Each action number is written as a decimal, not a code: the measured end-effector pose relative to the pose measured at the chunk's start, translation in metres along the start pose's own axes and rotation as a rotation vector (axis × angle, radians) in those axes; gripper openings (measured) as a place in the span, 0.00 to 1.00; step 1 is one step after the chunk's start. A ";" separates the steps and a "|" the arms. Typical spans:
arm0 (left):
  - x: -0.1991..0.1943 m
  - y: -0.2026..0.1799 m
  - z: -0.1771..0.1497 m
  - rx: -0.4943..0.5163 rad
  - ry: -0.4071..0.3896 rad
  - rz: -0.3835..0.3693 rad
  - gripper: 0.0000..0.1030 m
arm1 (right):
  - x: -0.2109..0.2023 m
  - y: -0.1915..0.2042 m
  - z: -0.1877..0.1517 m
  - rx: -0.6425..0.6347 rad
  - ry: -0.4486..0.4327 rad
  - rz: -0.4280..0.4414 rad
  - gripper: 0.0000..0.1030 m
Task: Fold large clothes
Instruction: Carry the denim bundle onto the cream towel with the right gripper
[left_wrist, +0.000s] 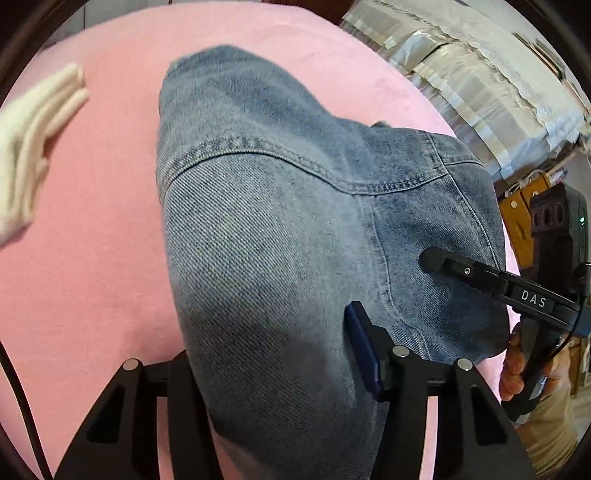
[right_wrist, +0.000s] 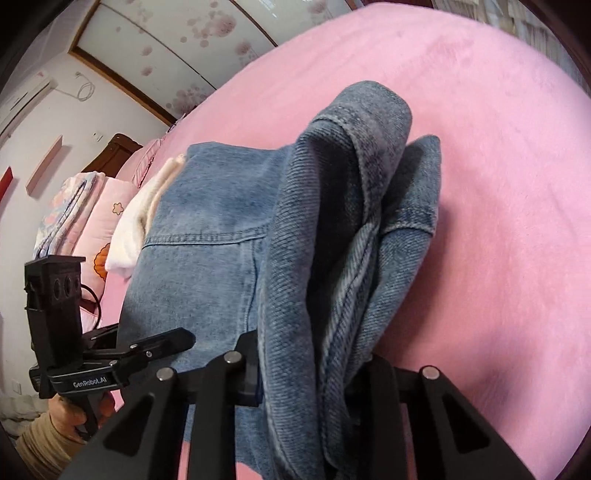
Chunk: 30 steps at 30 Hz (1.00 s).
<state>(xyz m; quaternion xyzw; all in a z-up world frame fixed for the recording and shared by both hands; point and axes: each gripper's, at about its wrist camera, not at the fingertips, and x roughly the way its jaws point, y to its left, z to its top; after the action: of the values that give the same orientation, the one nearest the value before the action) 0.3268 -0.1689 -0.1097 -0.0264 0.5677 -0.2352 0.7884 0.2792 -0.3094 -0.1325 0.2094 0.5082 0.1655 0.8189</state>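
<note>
A denim jacket (left_wrist: 280, 236) lies on a pink bed (left_wrist: 92, 258), its lower end raised by both tools. In the left wrist view the left hand-held gripper (left_wrist: 273, 362) sits at 6 o'clock, jaws part closed with a thick fold of denim filling the gap between them; the blue pad (left_wrist: 362, 347) of the 3 o'clock finger presses against the cloth, so it has hold of the jacket. At 3 o'clock in that view the right hand-held gripper (left_wrist: 432, 258) reaches in from the edge, its dark tip on the denim near a seam, with a hand (left_wrist: 517, 365) on its handle.

In the right wrist view the right hand-held gripper (right_wrist: 303, 373) at 6 o'clock is narrowed onto a bunched, rolled edge of the jacket (right_wrist: 332, 258), which rises between its fingers toward 12 o'clock. The rest of the jacket spreads flat toward 10 o'clock. The left hand-held gripper (right_wrist: 166, 343) enters at 8 o'clock, clamped on the jacket's near edge.

A folded white cloth (left_wrist: 33, 155) lies on the bed at 9 o'clock in the left view, just beside the jacket's far side in the right view. Pink bedding (right_wrist: 92, 214) is stacked at 9 o'clock there.
</note>
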 end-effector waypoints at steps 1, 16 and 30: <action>-0.006 0.000 -0.005 0.011 -0.003 0.005 0.50 | -0.003 0.004 -0.004 -0.005 0.002 -0.007 0.23; -0.114 0.041 -0.067 -0.013 -0.014 -0.007 0.48 | -0.045 0.107 -0.070 -0.064 0.009 0.039 0.23; -0.277 0.170 -0.023 -0.063 -0.186 0.096 0.48 | -0.015 0.285 0.004 -0.244 -0.067 0.165 0.22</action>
<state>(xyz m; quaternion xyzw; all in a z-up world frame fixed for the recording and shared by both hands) 0.2959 0.0987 0.0745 -0.0459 0.4998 -0.1758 0.8469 0.2599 -0.0728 0.0268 0.1547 0.4378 0.2858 0.8383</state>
